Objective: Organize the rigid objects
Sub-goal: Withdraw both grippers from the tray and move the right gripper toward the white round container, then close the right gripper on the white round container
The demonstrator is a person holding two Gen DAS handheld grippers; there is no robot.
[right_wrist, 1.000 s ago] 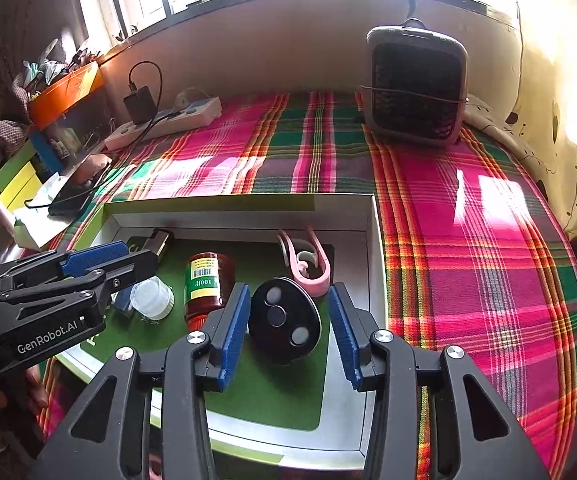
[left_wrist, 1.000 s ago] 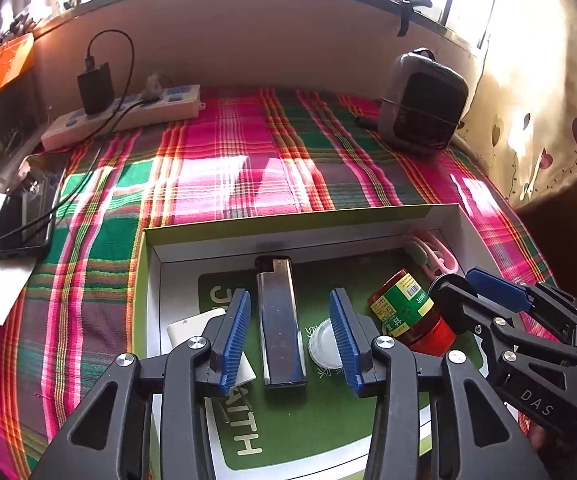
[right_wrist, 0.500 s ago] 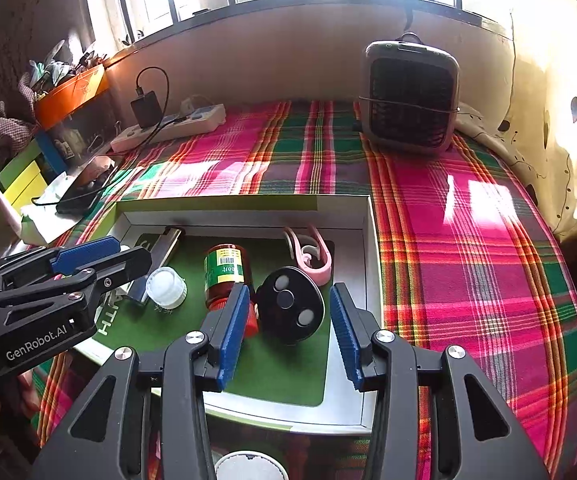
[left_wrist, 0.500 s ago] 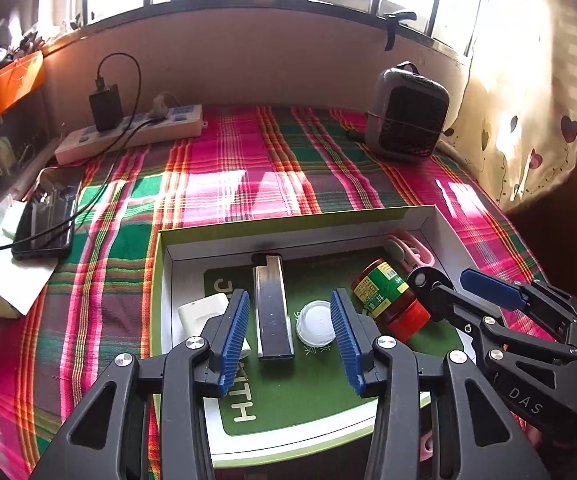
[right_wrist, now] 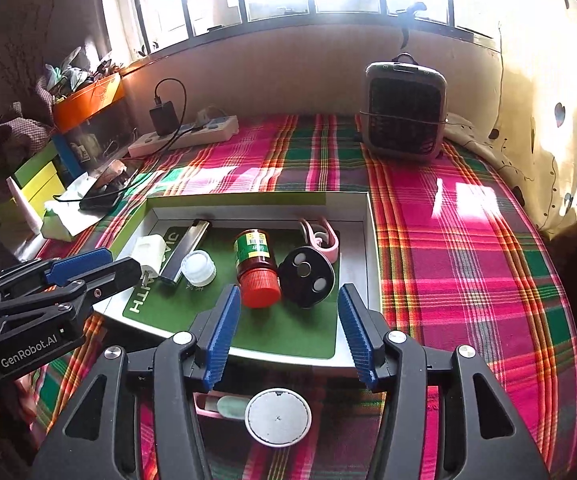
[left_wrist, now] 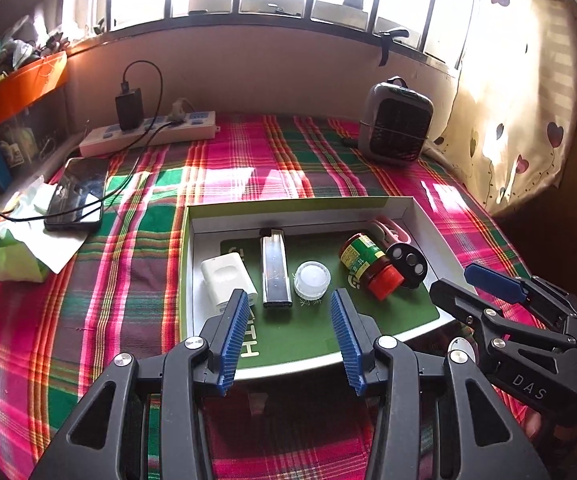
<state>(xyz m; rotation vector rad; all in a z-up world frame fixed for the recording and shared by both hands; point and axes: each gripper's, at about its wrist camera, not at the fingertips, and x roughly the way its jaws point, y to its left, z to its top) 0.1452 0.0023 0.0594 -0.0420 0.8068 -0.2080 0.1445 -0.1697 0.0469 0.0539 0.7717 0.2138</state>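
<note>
A shallow white tray (left_wrist: 288, 204) with a green mat holds a white charger (left_wrist: 226, 278), a silver bar (left_wrist: 274, 270), a white cap (left_wrist: 311, 279), a red-lidded jar (left_wrist: 364, 266) lying on its side, a black disc (left_wrist: 408, 264) and a pink clip (left_wrist: 390, 230). My left gripper (left_wrist: 288, 300) hovers open over the tray's near edge, holding nothing. My right gripper (right_wrist: 288, 294) is also back from the jar (right_wrist: 254, 264) and disc (right_wrist: 306, 276). Its jaws are opening and nothing is between them. Under it, a round white lid (right_wrist: 278, 416) lies on the cloth.
The plaid cloth carries a grey heater (left_wrist: 396, 130) at the back right. A power strip (left_wrist: 148, 136) with a black charger, a phone (left_wrist: 78, 196) and crumpled paper (left_wrist: 36, 240) lie at the left. An orange bin (left_wrist: 24, 84) stands beyond them, and a curtain (left_wrist: 520, 100) hangs at the right.
Both grippers drew back and up from the tray. The bar no longer lies between the left fingers, nor the disc between the right ones. The right jaws widened.
</note>
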